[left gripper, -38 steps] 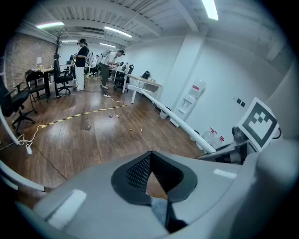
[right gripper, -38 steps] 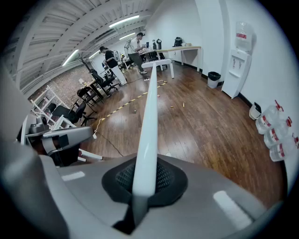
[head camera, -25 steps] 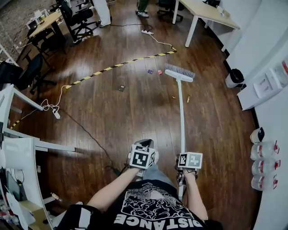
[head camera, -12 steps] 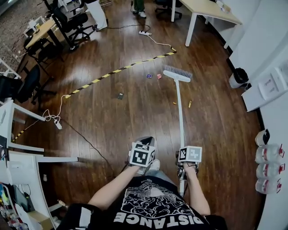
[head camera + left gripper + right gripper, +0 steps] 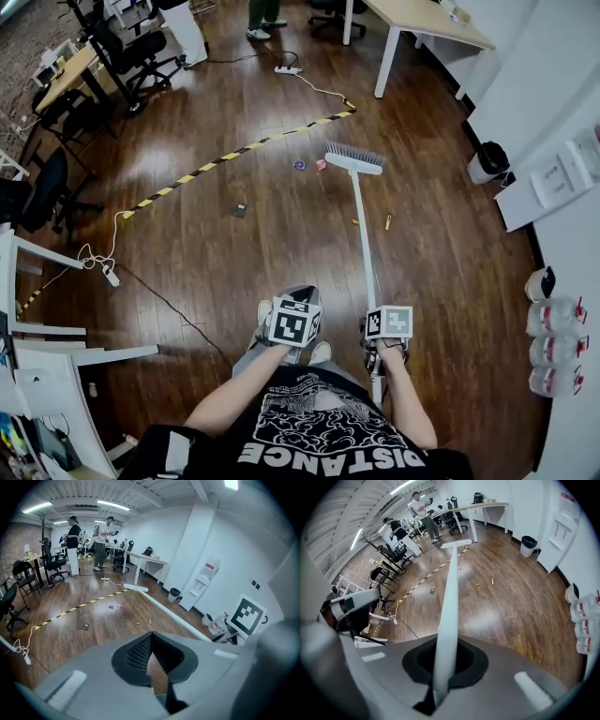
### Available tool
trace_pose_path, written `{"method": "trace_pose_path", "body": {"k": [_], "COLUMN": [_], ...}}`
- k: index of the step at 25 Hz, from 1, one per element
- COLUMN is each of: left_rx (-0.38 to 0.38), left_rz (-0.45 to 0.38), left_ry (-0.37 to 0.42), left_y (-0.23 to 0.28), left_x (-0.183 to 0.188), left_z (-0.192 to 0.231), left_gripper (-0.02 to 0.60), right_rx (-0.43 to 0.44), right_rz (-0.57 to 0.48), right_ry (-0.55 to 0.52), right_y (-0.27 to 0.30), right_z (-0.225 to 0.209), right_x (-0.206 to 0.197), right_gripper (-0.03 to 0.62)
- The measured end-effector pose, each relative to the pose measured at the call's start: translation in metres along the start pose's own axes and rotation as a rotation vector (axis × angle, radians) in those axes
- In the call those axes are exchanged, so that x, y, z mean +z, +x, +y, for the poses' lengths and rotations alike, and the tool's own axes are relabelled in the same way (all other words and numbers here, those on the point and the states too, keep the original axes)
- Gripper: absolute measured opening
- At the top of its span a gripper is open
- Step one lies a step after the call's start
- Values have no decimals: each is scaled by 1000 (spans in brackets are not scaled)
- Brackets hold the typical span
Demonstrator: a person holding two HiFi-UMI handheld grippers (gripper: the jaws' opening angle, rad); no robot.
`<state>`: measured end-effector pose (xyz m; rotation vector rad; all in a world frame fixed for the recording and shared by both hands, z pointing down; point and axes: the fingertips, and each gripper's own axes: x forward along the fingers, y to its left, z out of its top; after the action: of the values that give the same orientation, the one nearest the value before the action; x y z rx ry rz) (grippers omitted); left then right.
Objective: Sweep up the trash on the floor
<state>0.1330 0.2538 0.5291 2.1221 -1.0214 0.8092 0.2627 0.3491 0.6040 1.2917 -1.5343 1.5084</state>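
Trash [image 5: 321, 164]: 2 bits on floor [image 5: 281, 253] just left of broom [image 5: 353, 158] head, near striped tape [image 5: 225, 155]. 2 more beside its handle, 1 dark scrap well left. Your right tool [image 5: 445, 660] clamps broom handle. Your left tool [image 5: 151, 656] hangs just beside right tool, jaws together, nothing between.

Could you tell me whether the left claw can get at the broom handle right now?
Probably yes: the left claw holds nothing and sits beside the right claw, with bare broom handle just ahead.
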Motion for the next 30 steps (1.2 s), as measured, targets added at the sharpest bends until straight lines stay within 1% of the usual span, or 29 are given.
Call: {"method": "trace_pose_path", "body": {"k": [5, 10, 13, 17, 21, 24, 30], "left_rx": [-49, -101, -132, -165, -185, -199, -240], "left_rz": [17, 43, 55, 47, 39, 46, 54], "left_ry": [46, 72, 87, 112, 108, 104, 172], "left_y": [20, 34, 37, 37, 43, 50, 78], "left_x": [30, 56, 69, 87, 97, 105, 134], "left_z": [38, 83, 100, 118, 136, 140, 131], "left_gripper": [6, 6, 6, 6, 6, 6, 6], "right_rx": [-16, -18, -9, -17, -8, -6, 15], "right_rz": [9, 16, 25, 18, 2, 1, -19], "right_ry": [51, 125, 173, 230, 293, 350, 500], "right_y": [22, 47, 56, 59, 63, 64, 75], "right_z": [23, 55, 68, 78, 81, 74, 40], "right_x": [29, 56, 65, 81, 96, 102, 126], "right_gripper": [0, 0, 0, 0, 0, 0, 0]}}
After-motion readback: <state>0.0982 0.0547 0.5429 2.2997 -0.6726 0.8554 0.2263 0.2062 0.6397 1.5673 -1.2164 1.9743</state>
